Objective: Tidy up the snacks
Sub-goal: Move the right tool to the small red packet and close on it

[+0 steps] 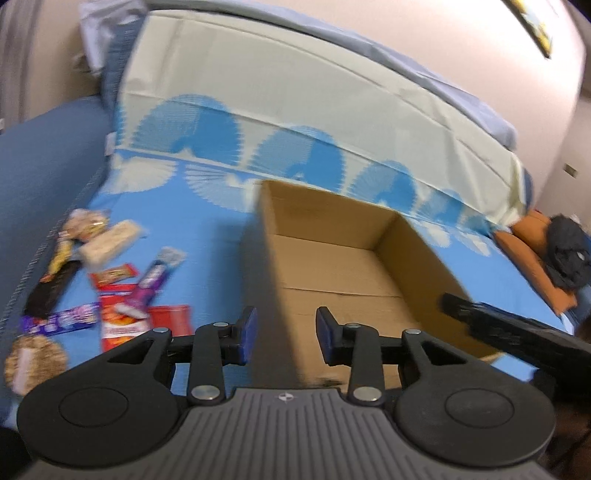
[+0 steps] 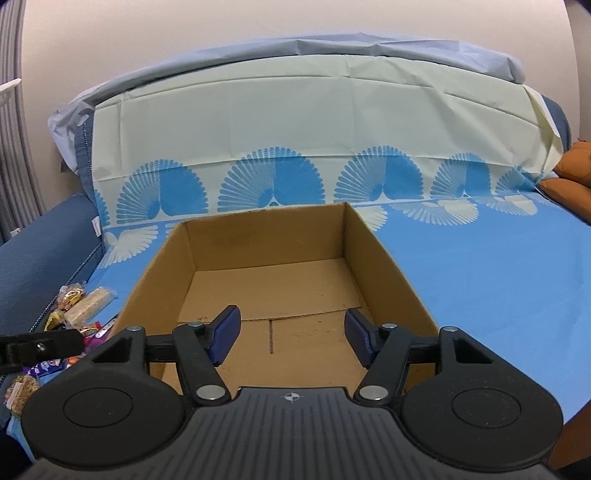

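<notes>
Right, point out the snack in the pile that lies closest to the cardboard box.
The red packet, at the pile's box-side edge, just left of the left claw. Every other snack, such as the purple bar and the pale rice bar, sits farther left of the cardboard box.

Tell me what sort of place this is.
Probably a living room at home: a blue sofa draped with a fan-patterned sheet, orange cushions at one end, and a framed picture on the wall.

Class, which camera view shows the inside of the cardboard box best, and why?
The right wrist view: the cardboard box sits centred and sharp, with its whole bare floor and inner walls visible. The left wrist view shows it blurred, off to one side, partly hidden behind the left gripper.
</notes>
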`<action>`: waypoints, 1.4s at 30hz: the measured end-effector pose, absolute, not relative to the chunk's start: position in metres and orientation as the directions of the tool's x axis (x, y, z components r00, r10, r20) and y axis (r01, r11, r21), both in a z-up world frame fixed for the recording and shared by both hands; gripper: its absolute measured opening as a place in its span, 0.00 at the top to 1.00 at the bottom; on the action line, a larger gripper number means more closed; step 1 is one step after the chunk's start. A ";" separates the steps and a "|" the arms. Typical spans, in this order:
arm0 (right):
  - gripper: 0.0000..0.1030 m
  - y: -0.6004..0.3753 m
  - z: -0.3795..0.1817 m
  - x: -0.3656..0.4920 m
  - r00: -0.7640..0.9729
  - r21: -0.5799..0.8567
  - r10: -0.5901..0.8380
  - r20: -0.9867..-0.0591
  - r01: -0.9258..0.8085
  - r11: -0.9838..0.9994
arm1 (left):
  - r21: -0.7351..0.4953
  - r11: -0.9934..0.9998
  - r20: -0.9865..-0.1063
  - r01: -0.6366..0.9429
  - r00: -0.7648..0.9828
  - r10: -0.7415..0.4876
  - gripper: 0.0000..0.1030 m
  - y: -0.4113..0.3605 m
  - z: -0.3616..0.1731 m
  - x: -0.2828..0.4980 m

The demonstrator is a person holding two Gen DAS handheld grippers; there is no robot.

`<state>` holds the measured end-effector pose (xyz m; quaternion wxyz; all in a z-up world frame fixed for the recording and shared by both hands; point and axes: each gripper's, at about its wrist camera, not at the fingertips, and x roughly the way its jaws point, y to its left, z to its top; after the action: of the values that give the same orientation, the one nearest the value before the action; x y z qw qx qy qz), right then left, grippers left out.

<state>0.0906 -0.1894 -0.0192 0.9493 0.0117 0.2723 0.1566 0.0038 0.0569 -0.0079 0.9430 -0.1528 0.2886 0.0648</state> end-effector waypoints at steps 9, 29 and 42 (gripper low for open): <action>0.36 -0.172 -0.018 0.086 0.795 0.085 0.327 -0.511 -0.331 0.940 | -0.029 0.880 -0.608 -0.475 0.707 0.361 0.20 0.138 -0.046 -0.021; 0.34 -0.076 -0.015 0.062 0.700 0.022 0.502 -0.508 -0.572 0.820 | 0.262 0.761 -0.751 -0.593 0.370 0.547 0.12 0.178 -0.112 0.008; 0.34 -0.022 -0.013 0.041 0.626 0.006 0.581 -0.520 -0.678 0.735 | 0.124 0.802 -0.736 -0.584 0.488 0.470 0.57 0.189 -0.090 0.002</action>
<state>0.0412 -0.0221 -0.0133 0.8966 -0.0954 0.2528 0.3510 0.0017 0.1887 -0.0904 0.8595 -0.0713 0.4026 0.3066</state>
